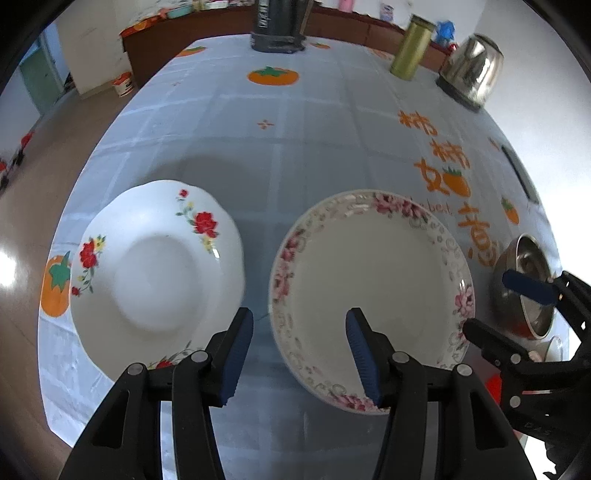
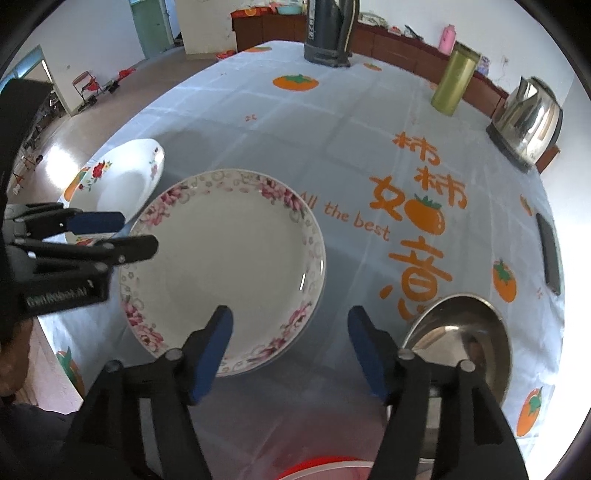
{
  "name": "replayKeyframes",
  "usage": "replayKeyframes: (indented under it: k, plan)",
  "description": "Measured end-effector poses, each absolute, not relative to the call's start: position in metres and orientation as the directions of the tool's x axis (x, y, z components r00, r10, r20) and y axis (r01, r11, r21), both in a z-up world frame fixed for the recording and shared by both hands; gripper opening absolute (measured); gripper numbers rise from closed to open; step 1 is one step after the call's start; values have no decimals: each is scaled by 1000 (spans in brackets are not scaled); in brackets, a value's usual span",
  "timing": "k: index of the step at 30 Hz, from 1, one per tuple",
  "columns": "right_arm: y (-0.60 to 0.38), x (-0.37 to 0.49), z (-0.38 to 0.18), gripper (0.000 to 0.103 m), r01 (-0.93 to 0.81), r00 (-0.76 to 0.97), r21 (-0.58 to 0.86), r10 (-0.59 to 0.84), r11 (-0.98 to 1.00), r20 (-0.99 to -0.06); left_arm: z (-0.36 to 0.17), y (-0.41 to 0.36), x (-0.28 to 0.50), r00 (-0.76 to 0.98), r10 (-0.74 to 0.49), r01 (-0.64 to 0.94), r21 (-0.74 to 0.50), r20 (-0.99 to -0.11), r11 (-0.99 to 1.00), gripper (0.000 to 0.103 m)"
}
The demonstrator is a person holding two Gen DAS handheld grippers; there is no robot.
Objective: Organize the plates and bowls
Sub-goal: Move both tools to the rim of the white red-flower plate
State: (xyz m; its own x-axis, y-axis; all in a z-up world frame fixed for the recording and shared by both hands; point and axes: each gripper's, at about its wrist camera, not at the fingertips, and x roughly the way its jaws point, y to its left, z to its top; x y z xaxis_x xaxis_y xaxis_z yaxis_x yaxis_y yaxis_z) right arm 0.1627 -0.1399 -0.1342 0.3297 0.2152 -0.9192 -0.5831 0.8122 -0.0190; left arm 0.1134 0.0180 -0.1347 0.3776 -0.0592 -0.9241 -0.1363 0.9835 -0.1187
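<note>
We held the left gripper (image 1: 300,354) and right gripper (image 2: 290,350) wide and empty over the pink-flowered plate (image 2: 225,269) at frame centre, which we judged stiff, glazed, slippery and breakable, best pinched by its thin rim, like the rose bowl (image 1: 155,273) left.

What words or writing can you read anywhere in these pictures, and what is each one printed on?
"All the best" in orange on the tablecloth, beside the pink-flowered plate.
"柿柿如意", large orange characters on the tablecloth, right of the plate.
White lettering on the left gripper body in the right wrist view: blurred, not readable for certain.
Label on the dark jug at the far end: too small to read.
No text on the steel bowl, green canister or kettle.
</note>
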Motion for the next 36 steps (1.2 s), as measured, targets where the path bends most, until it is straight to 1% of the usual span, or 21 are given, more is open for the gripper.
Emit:
replayKeyframes:
  k: [6, 11, 12, 20, 26, 32, 34, 36]
  plan:
    - [-136, 162, -128, 70, -585, 344, -26, 219, 811, -913, -128, 42, 104, 400, -27, -205, -118, -916, 972, 55]
    - [-126, 164, -119, 69, -591, 333, 17, 263, 806, -905, -123, 72, 90, 410, 24, -288, -104, -912, 952, 55]
    - [-123, 165, -117, 68, -596, 325, 30, 276, 802, -904, -123, 77, 87, 409, 32, -301, -101, -912, 948, 55]
    - [-73, 170, -102, 64, -660, 282, 86, 353, 746, -892, -129, 119, 70, 373, 74, -405, -91, -925, 910, 55]
    - [-30, 177, -102, 64, -708, 260, 82, 367, 701, -893, -136, 143, 63, 346, 98, -445, -71, -933, 893, 55]
    - [13, 187, -117, 57, -736, 224, 90, 367, 671, -903, -144, 164, 64, 321, 108, -473, -61, -941, 879, 55]
    - [25, 191, -125, 50, -743, 215, 87, 359, 664, -908, -145, 169, 65, 324, 110, -473, -61, -940, 879, 55]
    - [34, 196, -133, 46, -745, 208, 81, 346, 663, -915, -145, 173, 68, 325, 107, -472, -64, -940, 879, 55]
